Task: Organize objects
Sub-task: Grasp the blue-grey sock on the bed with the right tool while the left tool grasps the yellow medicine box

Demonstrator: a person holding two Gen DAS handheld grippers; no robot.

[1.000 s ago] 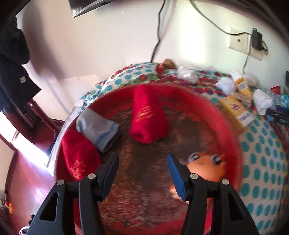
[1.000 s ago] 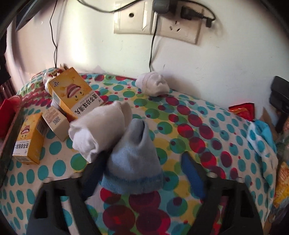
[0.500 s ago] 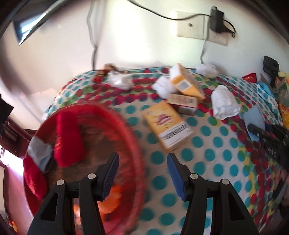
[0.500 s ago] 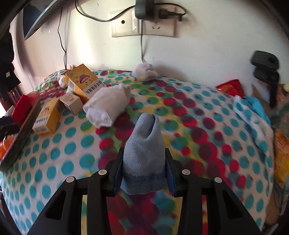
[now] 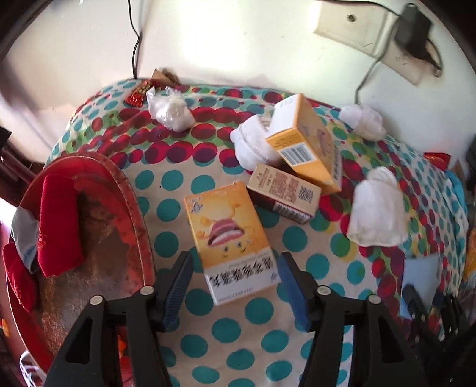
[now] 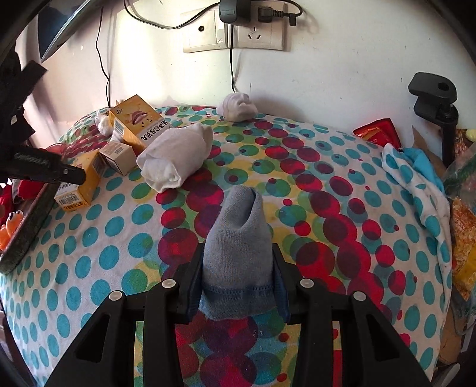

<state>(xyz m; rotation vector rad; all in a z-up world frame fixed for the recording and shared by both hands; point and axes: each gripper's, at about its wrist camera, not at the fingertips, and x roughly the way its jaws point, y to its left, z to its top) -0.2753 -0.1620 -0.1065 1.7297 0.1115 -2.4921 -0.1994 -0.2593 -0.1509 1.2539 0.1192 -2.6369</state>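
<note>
In the left wrist view my left gripper hangs over the dotted tablecloth. Its jaws are opening, and the near end of a flat yellow carton lies between the fingers without the pads pressing on it. Left of it is the round red tray, which holds a red rolled cloth and a grey sock. In the right wrist view my right gripper is shut on a grey-blue rolled sock, held above the cloth. A white rolled sock lies farther back to the left.
Two more cartons and white socks lie behind the yellow carton. A plastic bag sits near the wall. Wall sockets with a charger, a black stand and a blue-white cloth are at the back and right. An orange toy is in the tray.
My left gripper swung from above the red tray to the right, over the yellow carton, and its jaws widened. My right gripper closed on the grey-blue sock and drew it away from the white sock.
</note>
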